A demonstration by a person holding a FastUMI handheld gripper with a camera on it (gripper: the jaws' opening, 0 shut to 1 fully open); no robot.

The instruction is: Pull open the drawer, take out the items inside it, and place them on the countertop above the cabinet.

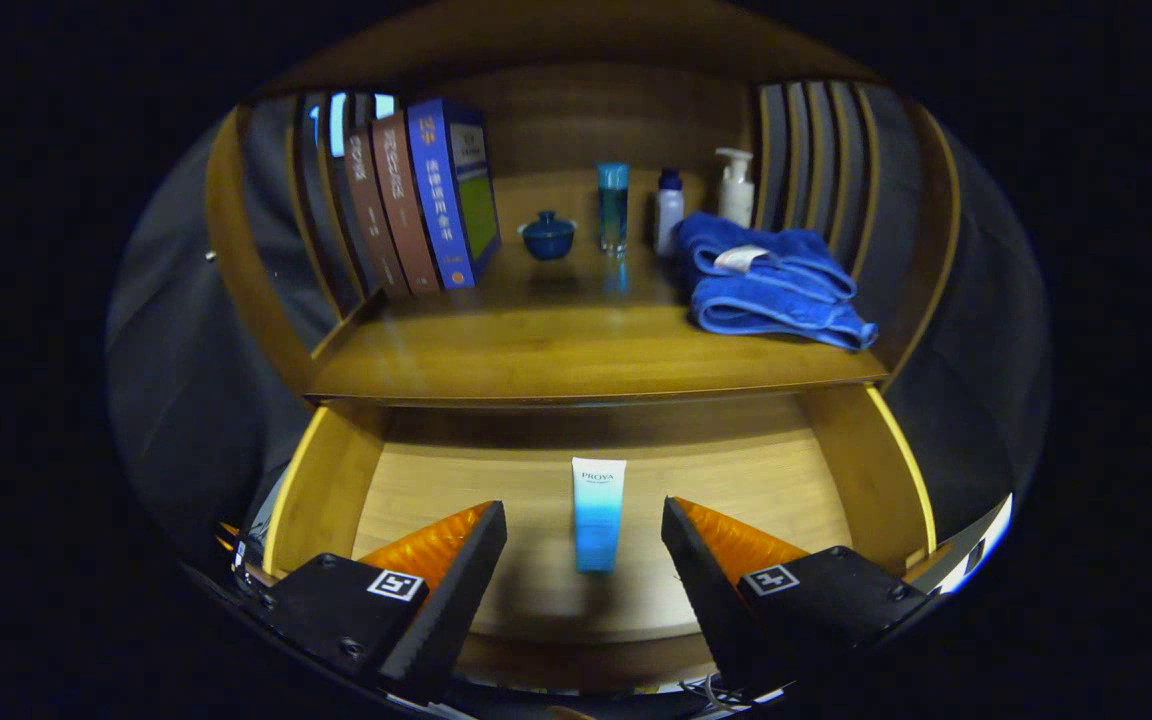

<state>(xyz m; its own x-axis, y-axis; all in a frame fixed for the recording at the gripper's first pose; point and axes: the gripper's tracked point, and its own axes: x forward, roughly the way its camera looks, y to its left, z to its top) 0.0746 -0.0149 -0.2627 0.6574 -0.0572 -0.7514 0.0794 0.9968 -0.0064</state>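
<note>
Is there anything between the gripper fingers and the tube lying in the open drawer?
Nothing visible. The hand-held gripper is open, and the tube lies flat on the drawer floor between its fingers.

The claw (584,545) has two wedge-shaped fingers (456,590), black on the ribbed inner faces and bright orange with fine ridges on the outer sides. Each finger sits on a black block bearing a small white square marker and dark screws. Thin cables show beneath the right block.

gripper (584,535): held level, pointing forward
fingers (456,580): spread wide apart, pads gripping nothing, just air between them
</note>
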